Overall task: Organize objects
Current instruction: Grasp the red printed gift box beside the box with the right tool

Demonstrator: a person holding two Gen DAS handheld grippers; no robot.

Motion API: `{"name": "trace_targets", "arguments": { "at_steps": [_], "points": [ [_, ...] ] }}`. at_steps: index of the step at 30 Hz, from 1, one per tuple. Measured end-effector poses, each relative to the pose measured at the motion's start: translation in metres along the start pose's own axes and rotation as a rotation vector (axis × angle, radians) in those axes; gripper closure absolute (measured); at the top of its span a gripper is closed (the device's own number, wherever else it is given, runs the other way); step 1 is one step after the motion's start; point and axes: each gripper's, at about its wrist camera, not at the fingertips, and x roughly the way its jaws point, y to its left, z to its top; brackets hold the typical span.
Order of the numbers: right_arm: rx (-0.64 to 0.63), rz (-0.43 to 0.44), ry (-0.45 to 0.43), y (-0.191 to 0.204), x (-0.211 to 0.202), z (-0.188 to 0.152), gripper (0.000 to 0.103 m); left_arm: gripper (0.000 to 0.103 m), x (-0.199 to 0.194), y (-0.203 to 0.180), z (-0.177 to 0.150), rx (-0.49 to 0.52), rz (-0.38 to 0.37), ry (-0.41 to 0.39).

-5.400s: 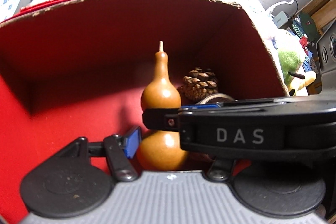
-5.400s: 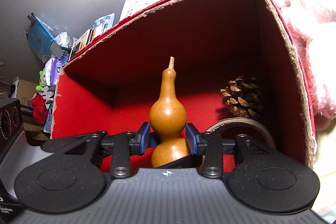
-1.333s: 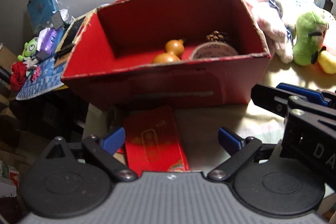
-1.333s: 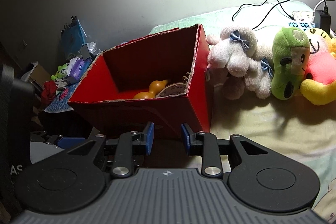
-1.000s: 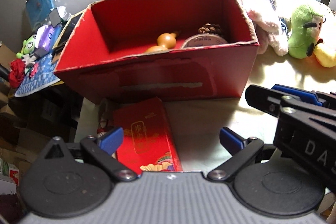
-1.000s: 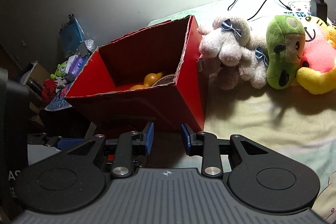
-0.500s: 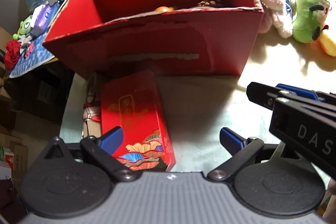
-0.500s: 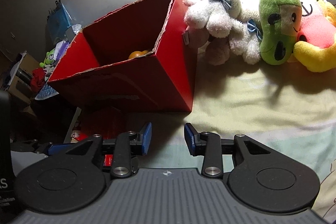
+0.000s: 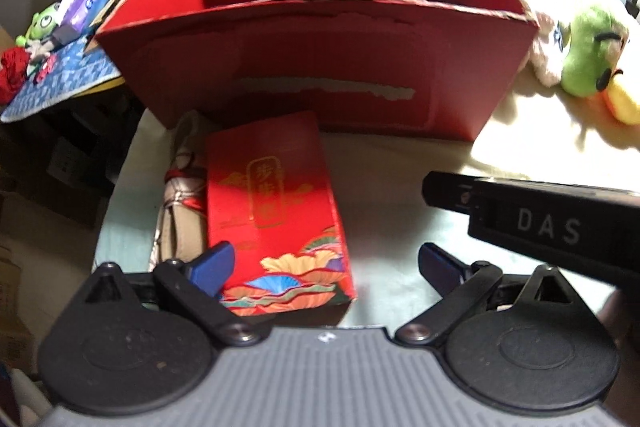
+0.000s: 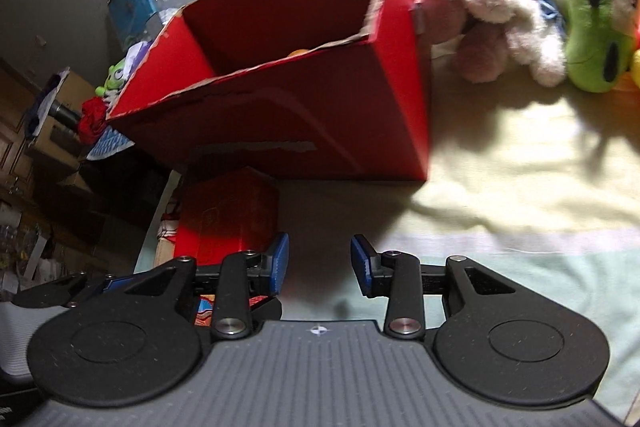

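A big open red cardboard box (image 9: 320,75) stands on the bed; it also shows in the right wrist view (image 10: 304,107), where a sliver of the orange gourd (image 10: 298,53) peeks over its rim. A small red printed carton (image 9: 276,211) lies in front of it, also seen in the right wrist view (image 10: 228,219). A rolled beige bundle tied with red cord (image 9: 182,195) lies against its left side. My left gripper (image 9: 322,263) is open wide, its left finger beside the carton. My right gripper (image 10: 320,265) is open and empty, just right of the carton.
Plush toys lie right of the box: a pink-white one (image 10: 488,11) and a green one (image 10: 596,15), the green one also in the left wrist view (image 9: 592,55). Clutter and a blue patterned mat (image 9: 52,83) sit left. The bed edge drops off at left.
Both grippers have pulled back from the box and dropped lower toward the small red carton. The gourd stays in the box. The right gripper's jaws have opened wider.
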Motion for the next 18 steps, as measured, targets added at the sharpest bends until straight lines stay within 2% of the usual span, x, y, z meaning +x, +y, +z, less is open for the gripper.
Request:
{"name": "trace_targets", "arguments": {
  "at_steps": [7, 14, 18],
  "points": [
    [-0.007, 0.021, 0.042, 0.011, 0.017, 0.002, 0.065, 0.005, 0.006, 0.026, -0.011, -0.06, -0.057, -0.008],
    [-0.027, 0.048, 0.052, 0.021, 0.025, 0.008, 0.065, 0.004, 0.016, 0.044, -0.002, -0.102, -0.13, 0.007],
    [-0.02, 0.05, 0.062, 0.022, 0.029, 0.011, 0.065, 0.004, 0.024, 0.042, 0.003, -0.088, -0.139, 0.031]
  ]
}}
